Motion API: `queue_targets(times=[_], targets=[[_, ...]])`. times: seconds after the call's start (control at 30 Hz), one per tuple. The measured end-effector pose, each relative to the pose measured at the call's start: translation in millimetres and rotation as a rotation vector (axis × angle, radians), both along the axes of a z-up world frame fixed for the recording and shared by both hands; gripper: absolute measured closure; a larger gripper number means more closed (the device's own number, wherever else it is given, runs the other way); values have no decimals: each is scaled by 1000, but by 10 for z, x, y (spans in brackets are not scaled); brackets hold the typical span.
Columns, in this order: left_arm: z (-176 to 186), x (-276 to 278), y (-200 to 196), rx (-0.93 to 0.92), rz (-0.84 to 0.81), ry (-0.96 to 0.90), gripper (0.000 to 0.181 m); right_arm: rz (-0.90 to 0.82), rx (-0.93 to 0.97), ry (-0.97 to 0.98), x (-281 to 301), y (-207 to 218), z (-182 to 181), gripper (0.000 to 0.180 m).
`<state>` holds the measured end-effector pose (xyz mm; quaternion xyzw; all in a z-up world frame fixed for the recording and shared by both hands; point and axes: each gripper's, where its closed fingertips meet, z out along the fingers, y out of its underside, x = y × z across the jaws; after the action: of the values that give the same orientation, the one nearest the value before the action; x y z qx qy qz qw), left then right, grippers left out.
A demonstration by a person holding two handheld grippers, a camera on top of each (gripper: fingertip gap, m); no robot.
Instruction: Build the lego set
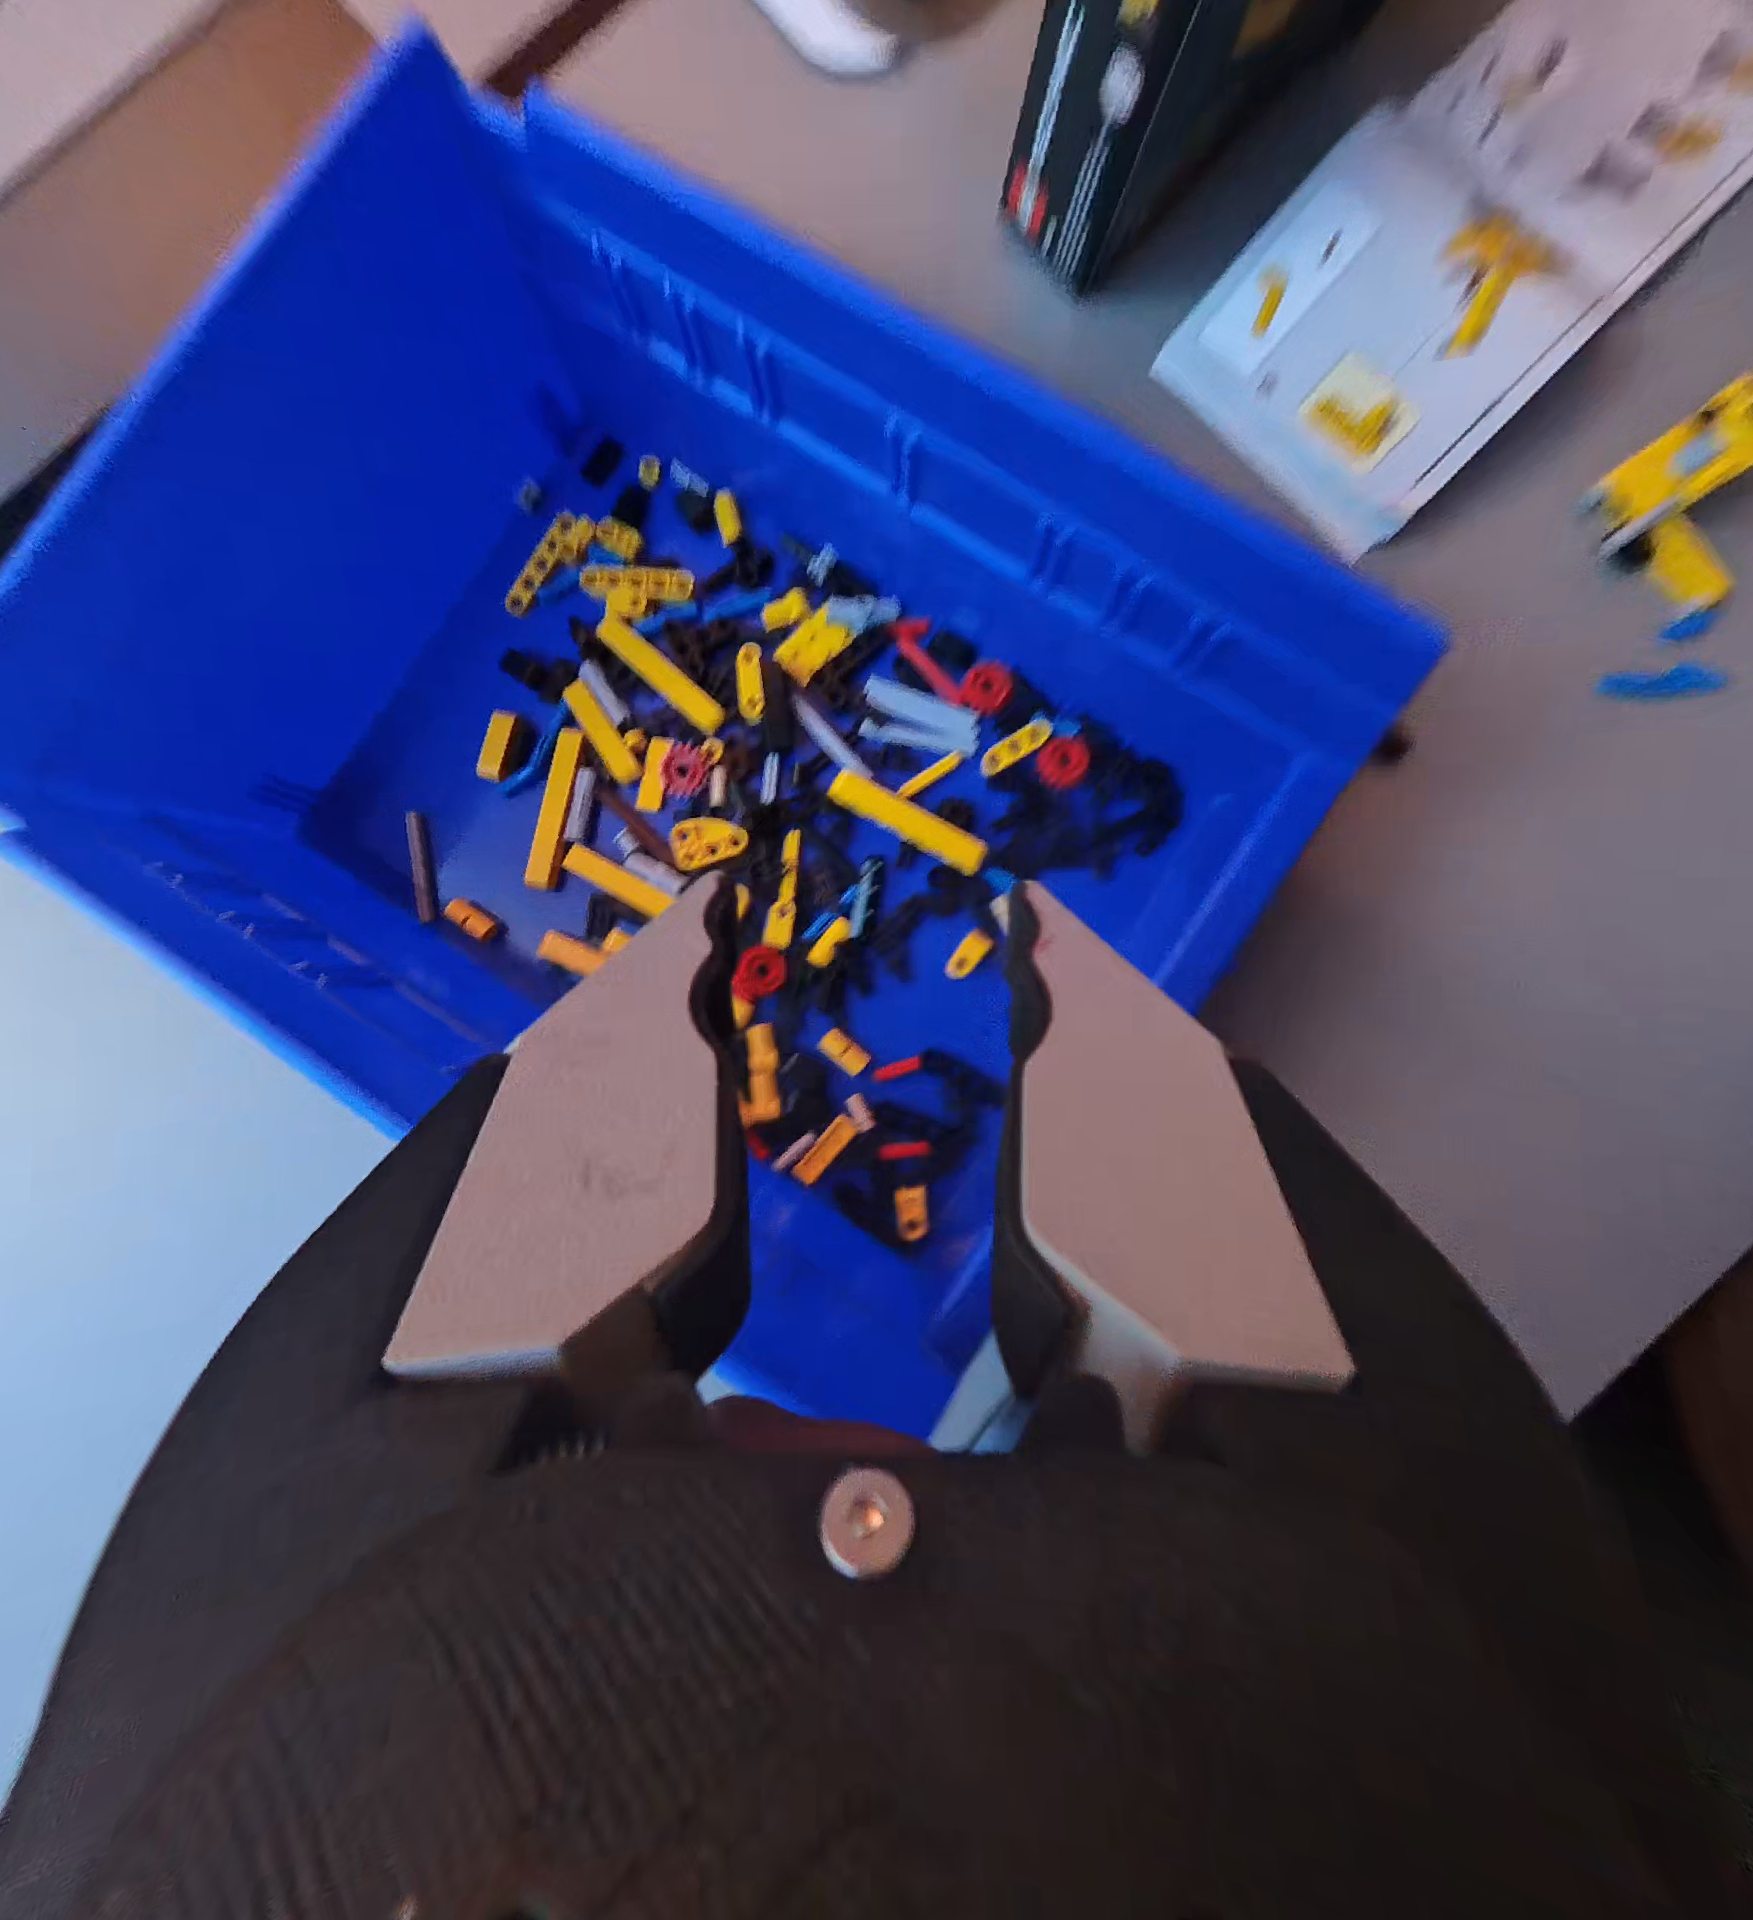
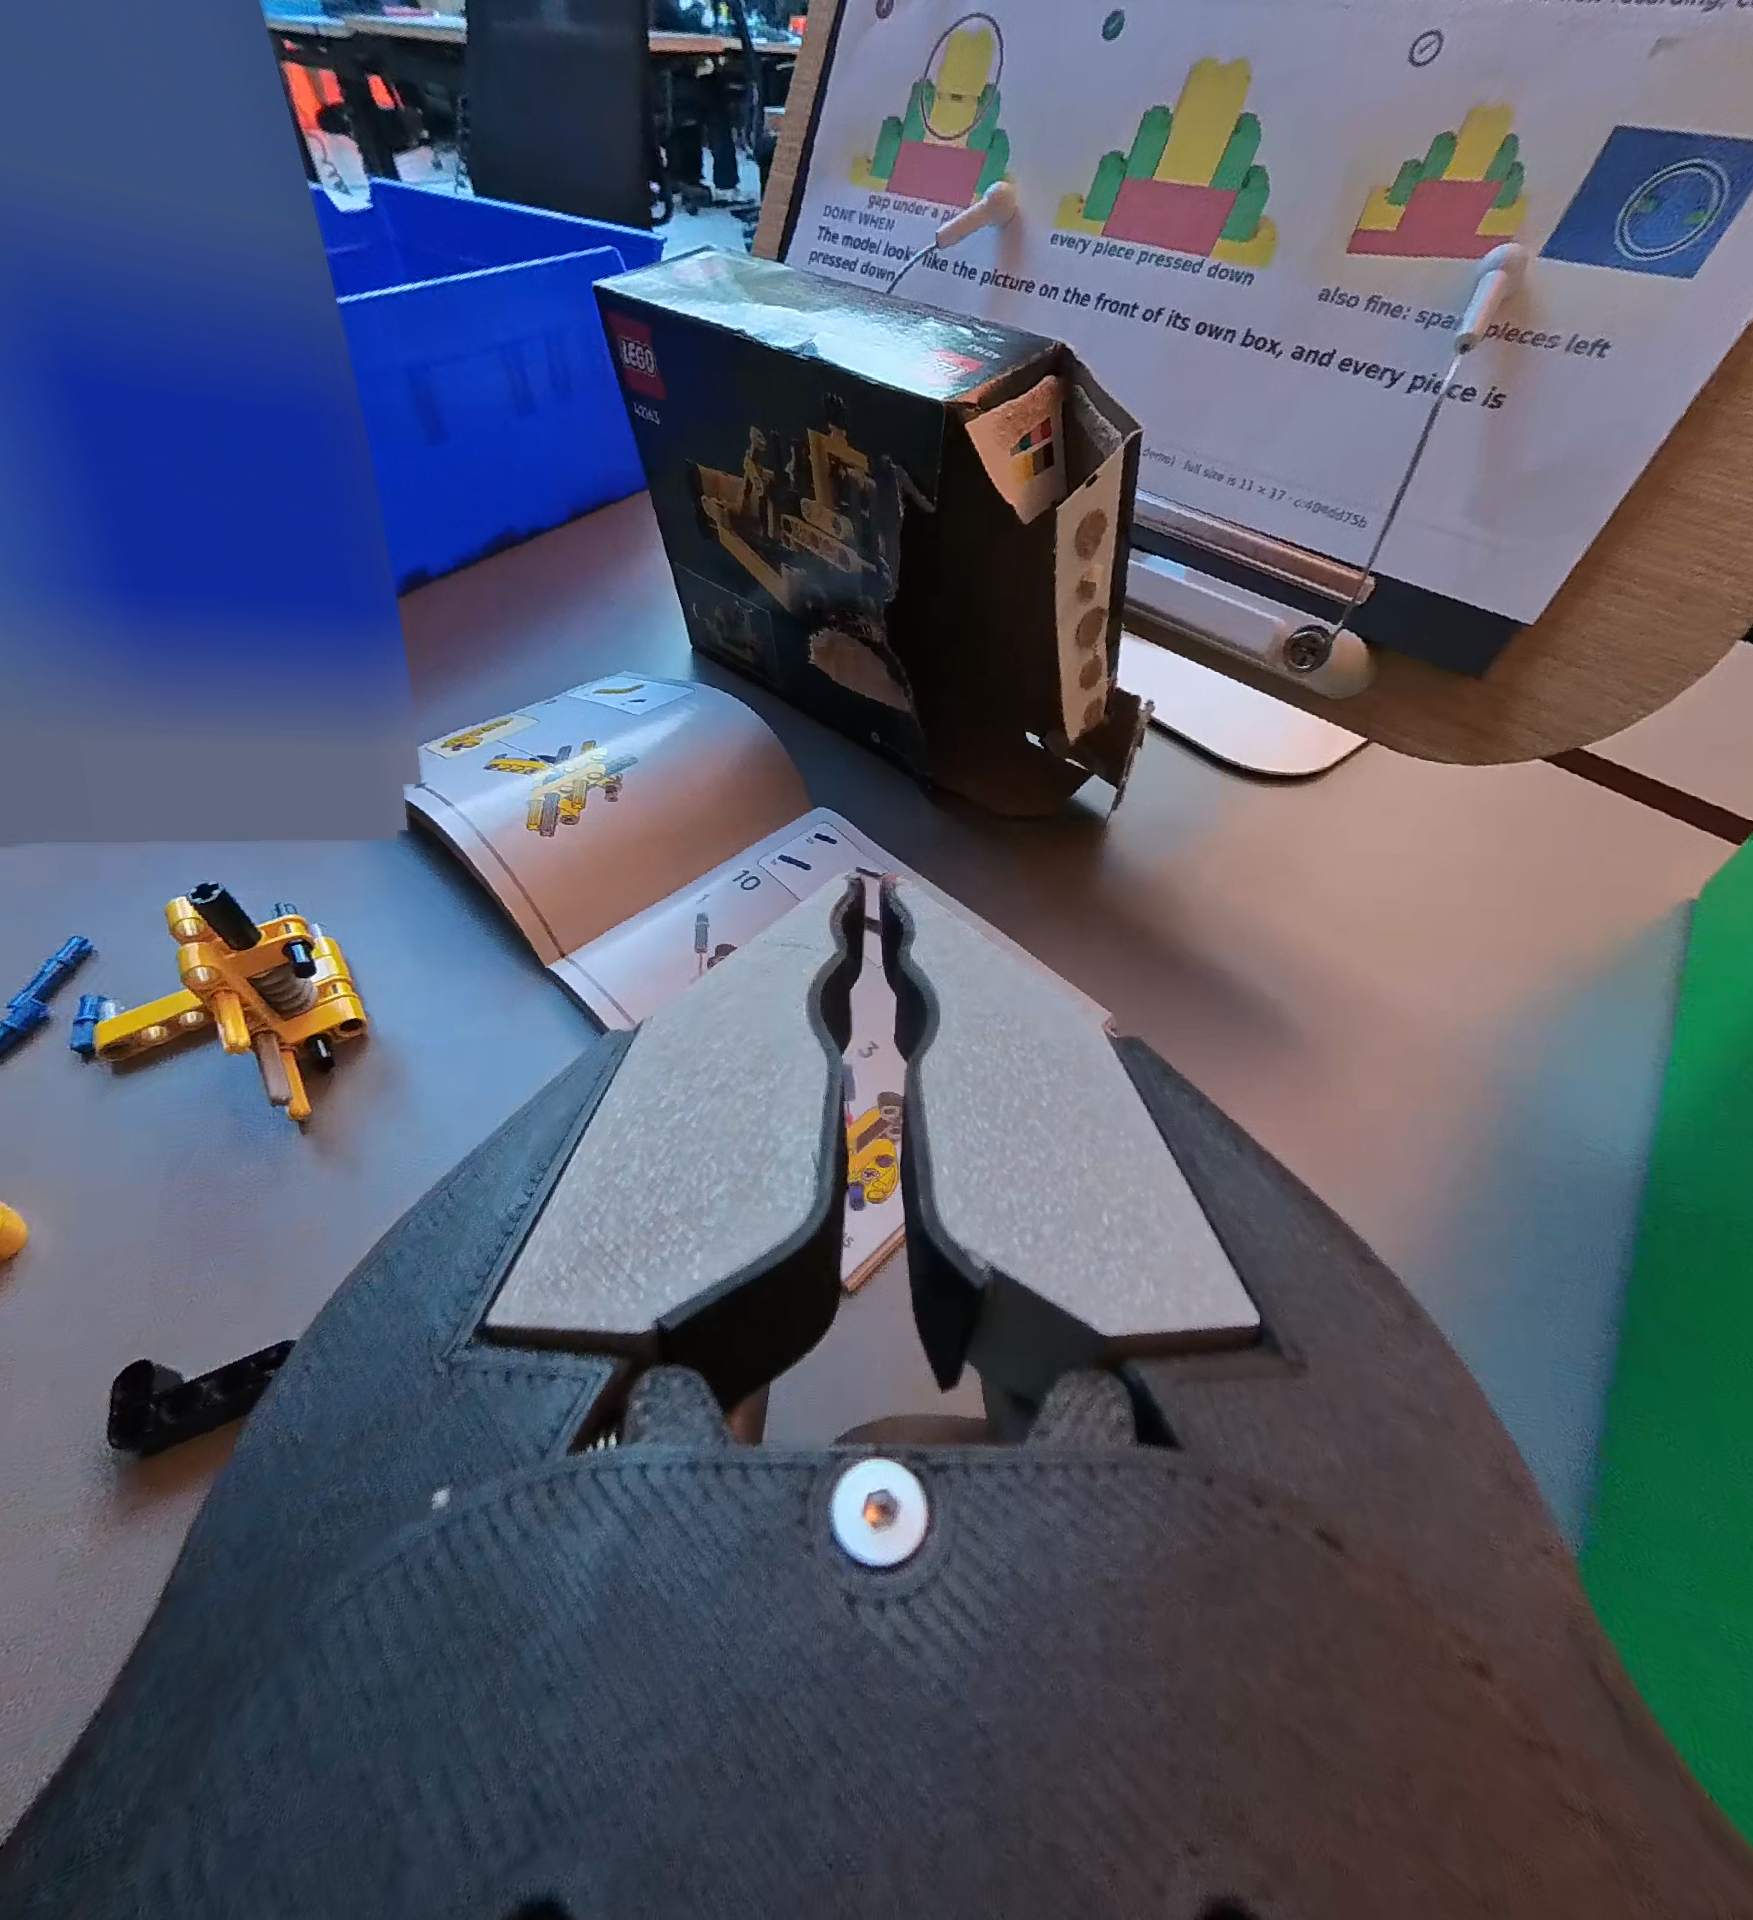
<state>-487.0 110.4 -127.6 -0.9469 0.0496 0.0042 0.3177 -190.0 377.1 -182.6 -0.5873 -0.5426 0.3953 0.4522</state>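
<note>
A grey desk [image 2: 1319,935] carries a blue bin [image 1: 352,436] of loose lego pieces [image 1: 747,769]; the left tongs [image 1: 864,914] hang spread above them. The right tongs [image 2: 872,883], pressed nearly together and empty, hover over the instruction booklet [image 2: 643,769], the yellow part-built model [image 2: 248,987] at nine o'clock.

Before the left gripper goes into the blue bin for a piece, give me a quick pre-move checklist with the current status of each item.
1. Left gripper open and empty: ok, the jaws stand apart above the loose pieces.
2. Blue bin stocked: ok, many yellow, black, red and grey pieces lie on its floor.
3. Target piece identified: cannot tell, the left wrist view is motion-blurred.
4. Right gripper free: ok, shut on nothing, over the instruction booklet.
5. Partial yellow assembly within view on the table: ok, with blue pins beside it.
</note>
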Motion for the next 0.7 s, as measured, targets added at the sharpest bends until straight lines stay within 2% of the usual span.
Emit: queue_targets(times=[0.17, 0.33, 0.43, 0.57, 0.7], targets=[[419, 649, 41, 240, -13, -62, 128, 74, -15, 16, -12, -188, 23, 180], [528, 1648, 196, 381, -171, -128, 136, 117, 25, 0, -21, -331, 8, 180], [357, 2114, 449, 400, -221, -146, 138, 135, 24, 3, -25, -396, 17, 180], [-99, 2521, 822, 347, -213, -116, 135, 145, 64, -12, -12, -453, -2, 180], [-376, 2482, 1184, 346, -139, 59, 135, 147, 104, 0, 63, -451, 30, 180]])
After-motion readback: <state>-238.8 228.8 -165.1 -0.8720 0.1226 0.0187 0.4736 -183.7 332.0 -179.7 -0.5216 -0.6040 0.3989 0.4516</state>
